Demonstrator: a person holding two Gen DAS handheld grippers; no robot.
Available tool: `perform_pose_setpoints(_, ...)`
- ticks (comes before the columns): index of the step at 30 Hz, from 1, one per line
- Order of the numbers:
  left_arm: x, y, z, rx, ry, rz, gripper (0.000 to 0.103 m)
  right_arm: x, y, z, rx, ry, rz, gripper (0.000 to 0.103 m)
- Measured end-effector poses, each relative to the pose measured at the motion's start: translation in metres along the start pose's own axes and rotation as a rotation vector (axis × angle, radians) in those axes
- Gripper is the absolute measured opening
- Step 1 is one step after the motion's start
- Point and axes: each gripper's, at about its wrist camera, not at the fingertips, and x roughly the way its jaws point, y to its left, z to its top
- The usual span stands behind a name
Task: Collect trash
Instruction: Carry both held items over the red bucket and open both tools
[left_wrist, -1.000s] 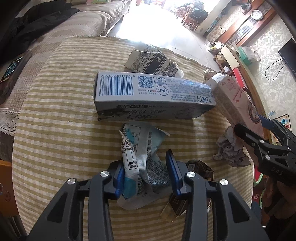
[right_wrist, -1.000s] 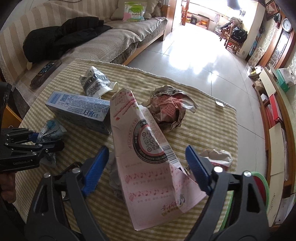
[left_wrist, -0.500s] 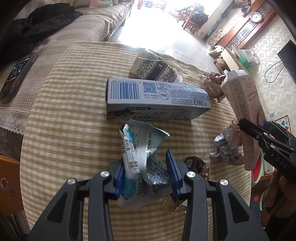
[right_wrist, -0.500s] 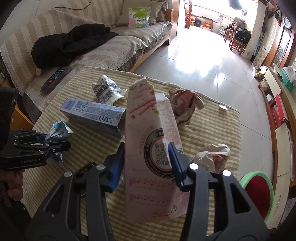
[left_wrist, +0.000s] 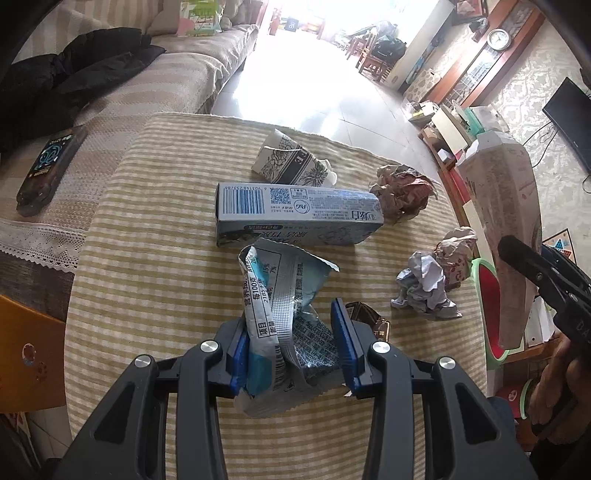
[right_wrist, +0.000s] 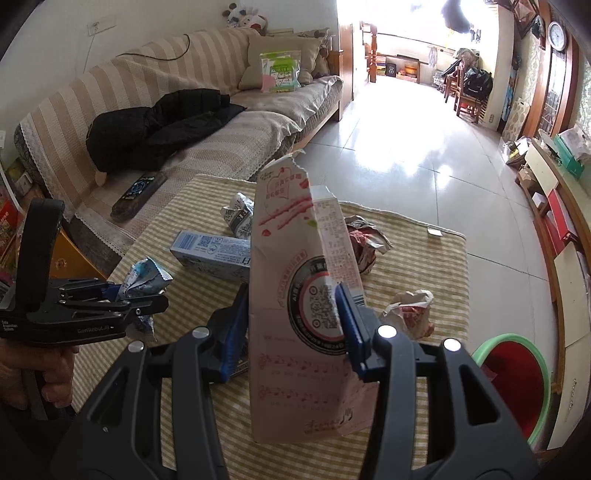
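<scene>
My left gripper is shut on a crumpled blue-and-silver snack wrapper, lifted a little above the striped tablecloth. The same wrapper shows in the right wrist view at the left. A tall pink-and-white paper carton stands upright between the blue pads of my right gripper, which is shut on it and holds it above the table. That carton appears at the right edge of the left wrist view. A green-rimmed red bin stands on the floor by the table's right side.
On the table lie a blue toothpaste box, a crushed floral paper cup, a brown crumpled wrapper, crumpled white paper and a small dark wrapper. A sofa with a black jacket stands behind.
My right gripper closed on the pink carton, stood it upright and lifted it. My left gripper rose with the wrapper in it.
</scene>
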Motion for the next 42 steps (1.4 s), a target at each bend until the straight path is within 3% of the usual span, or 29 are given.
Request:
perform_pose_setpoints(10,-0.039,-0.024,-0.006,0.044,-0.066,-0.028,0.036,-0.047,-0.025,-0.012,0.121,-0.087,0.033,0.045)
perform_pose_setpoints(18,-0.054,-0.068,-0.001,0.123,-0.095,-0.062,0.036,-0.076,-0.057,-0.030,0.211,-0.124,0.032,0.045)
perform_pose_setpoints(36,-0.044,-0.223,0.013,0.346,-0.086,-0.225,0.036,-0.131,-0.163,-0.083,0.447,-0.224,-0.071,0.045)
perform_pose_setpoints(42,-0.023,-0.278,0.007,0.402,-0.050,-0.346,0.036,-0.141,-0.207,-0.112,0.543,-0.231,-0.114,0.045)
